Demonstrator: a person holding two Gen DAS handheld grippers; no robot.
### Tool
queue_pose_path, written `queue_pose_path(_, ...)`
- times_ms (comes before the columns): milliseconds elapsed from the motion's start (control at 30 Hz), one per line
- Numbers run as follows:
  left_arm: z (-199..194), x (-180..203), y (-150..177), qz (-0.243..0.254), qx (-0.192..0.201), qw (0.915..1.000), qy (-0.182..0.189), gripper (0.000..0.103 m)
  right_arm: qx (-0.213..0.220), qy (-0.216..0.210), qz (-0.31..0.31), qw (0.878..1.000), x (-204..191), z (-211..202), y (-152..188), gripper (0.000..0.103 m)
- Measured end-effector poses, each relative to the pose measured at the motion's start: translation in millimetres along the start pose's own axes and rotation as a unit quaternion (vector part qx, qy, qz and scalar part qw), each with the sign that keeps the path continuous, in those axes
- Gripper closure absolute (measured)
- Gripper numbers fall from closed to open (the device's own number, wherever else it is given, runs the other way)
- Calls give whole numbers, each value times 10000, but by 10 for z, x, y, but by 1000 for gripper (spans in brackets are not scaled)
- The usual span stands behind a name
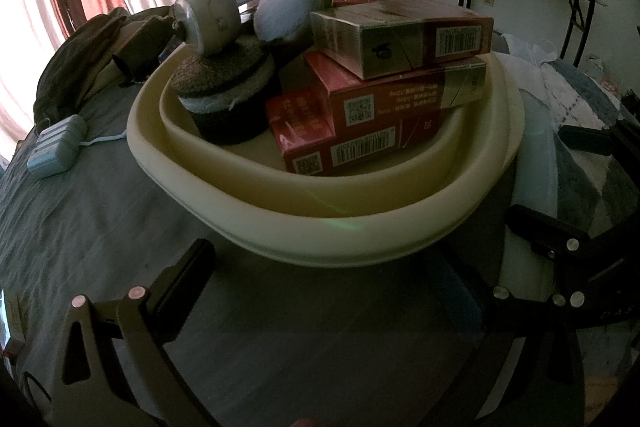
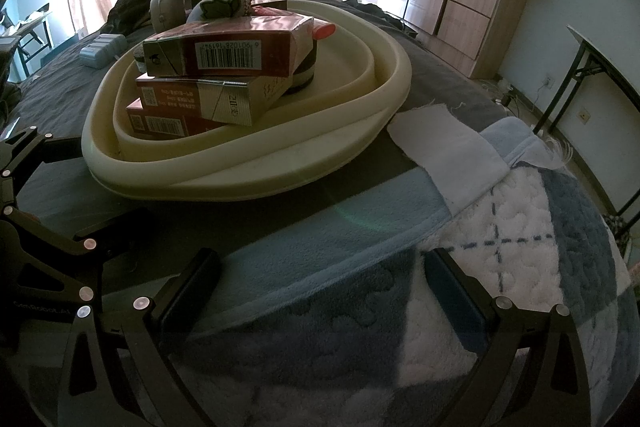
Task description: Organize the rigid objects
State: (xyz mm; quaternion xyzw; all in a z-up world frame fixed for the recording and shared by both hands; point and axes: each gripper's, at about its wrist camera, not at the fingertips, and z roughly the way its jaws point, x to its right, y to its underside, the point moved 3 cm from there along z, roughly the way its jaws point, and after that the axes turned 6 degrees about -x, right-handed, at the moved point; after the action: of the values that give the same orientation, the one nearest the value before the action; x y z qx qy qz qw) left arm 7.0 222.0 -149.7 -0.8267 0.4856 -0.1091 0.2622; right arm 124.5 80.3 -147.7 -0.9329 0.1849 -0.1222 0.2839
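cream basin [image 1: 320, 227] beyond spread fingers [image 1: 188, 275]

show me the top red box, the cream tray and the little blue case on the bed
top red box [image 2: 236, 53], right wrist view, on its barcode side
cream tray [image 1: 320, 231], left wrist view, on its near rim
blue case [image 1: 58, 147], left wrist view, on its lid
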Motion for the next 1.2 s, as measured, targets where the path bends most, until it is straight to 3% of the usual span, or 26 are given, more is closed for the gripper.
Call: queue_pose_path(1200, -4, 19, 10, -6, -3, 10000, 7, 0, 1, 2, -6, 10000, 3, 0, 2, 0)
